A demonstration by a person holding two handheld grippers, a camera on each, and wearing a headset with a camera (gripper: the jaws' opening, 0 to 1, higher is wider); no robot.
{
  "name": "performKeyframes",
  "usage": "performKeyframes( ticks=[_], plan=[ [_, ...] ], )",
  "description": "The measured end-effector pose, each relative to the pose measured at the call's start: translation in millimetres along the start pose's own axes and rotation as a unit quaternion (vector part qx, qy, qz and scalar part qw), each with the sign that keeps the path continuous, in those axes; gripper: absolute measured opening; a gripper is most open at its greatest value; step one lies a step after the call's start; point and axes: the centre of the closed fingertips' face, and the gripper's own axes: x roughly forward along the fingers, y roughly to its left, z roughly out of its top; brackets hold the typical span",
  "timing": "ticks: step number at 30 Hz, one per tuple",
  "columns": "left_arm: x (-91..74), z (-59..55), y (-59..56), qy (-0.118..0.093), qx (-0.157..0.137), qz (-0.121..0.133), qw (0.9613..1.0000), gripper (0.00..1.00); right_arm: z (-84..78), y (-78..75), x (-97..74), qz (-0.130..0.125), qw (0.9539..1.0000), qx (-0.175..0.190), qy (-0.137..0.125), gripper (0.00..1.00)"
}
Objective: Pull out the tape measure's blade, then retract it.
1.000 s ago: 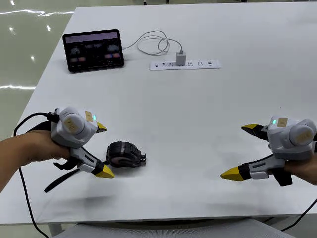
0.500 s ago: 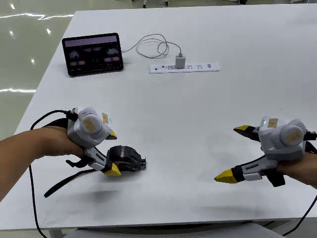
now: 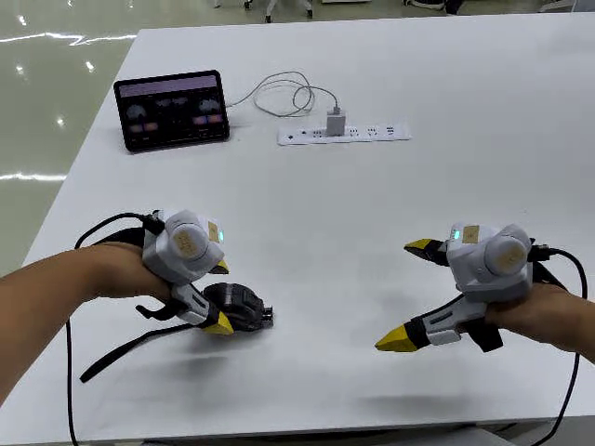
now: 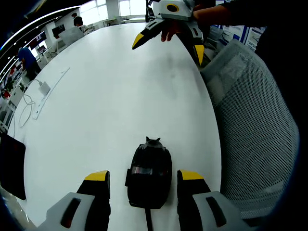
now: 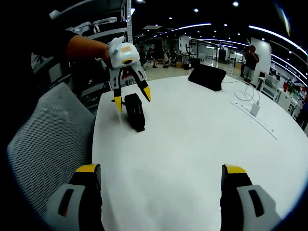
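L gripper (image 3: 220,297) has slid fwd: jaws now straddle the tape measure (image 4: 150,175), gaps both sides, not clamped yet. R gripper (image 3: 407,293), spread wide, drifted closer. Grasp looks imminent.

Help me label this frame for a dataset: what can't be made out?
- Head view: the left gripper covers the rear half of the tape measure.
- Head view: the tablet screen is too small to read.
- Right gripper view: the tape measure is far and dark, so no markings are legible.
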Motion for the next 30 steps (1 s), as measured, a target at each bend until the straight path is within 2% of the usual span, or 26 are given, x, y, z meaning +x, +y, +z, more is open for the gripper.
performKeyframes(
  ticks=[4, 7, 10, 13, 14, 17, 19, 27, 30],
  plan=[
    [3.3, 1.8, 0.6, 0.005, 0.022, 0.003, 0.9997, 0.42, 3.8, 2.4, 11.7, 0.008, 0.9999, -0.009, 0.003, 1.0],
    [3.3, 4.2, 2.1, 0.002, 0.025, 0.006, 0.9997, 0.4, 9.0, 6.5, 20.0, 0.019, 0.9996, -0.018, 0.002, 1.0],
    [4.2, 3.4, 1.6, 0.003, 0.031, 0.002, 0.9995, 0.39, 11.0, 12.1, 28.3, 0.03, 0.9985, -0.045, 0.006, 1.0],
    [5.6, 3.4, -2.8, 0.004, 0.044, -0.008, 0.999, 0.35, 16.1, 17.5, 35.4, 0.04, 0.9979, -0.052, 0.002, 0.99],
    [6.1, 3.3, -6.2, 0.006, 0.049, -0.014, 0.9987, 0.33, 17.4, 18.7, 38.7, 0.042, 0.9977, -0.054, 0.002, 0.99],
    [10.0, -1.3, -5.0, 0.021, 0.079, -0.004, 0.9966, 0.33, 23.4, 22.9, 47.1, 0.05, 0.9968, -0.063, -0.005, 0.96],
    [11.7, -2.0, -6.5, 0.025, 0.086, -0.002, 0.996, 0.33, 27.3, 26.2, 53.4, 0.055, 0.9961, -0.069, -0.006, 0.95],
    [11.6, -2.4, -3.4, 0.022, 0.062, -0.006, 0.9978, 0.32, 36.7, 33.4, 72.6, 0.073, 0.993, -0.092, -0.014, 0.88],
    [11.8, -2.2, -2.8, 0.016, 0.047, -0.006, 0.9987, 0.32, 38.8, 39.4, 80.6, 0.091, 0.9912, -0.094, -0.023, 0.86]
  ],
)
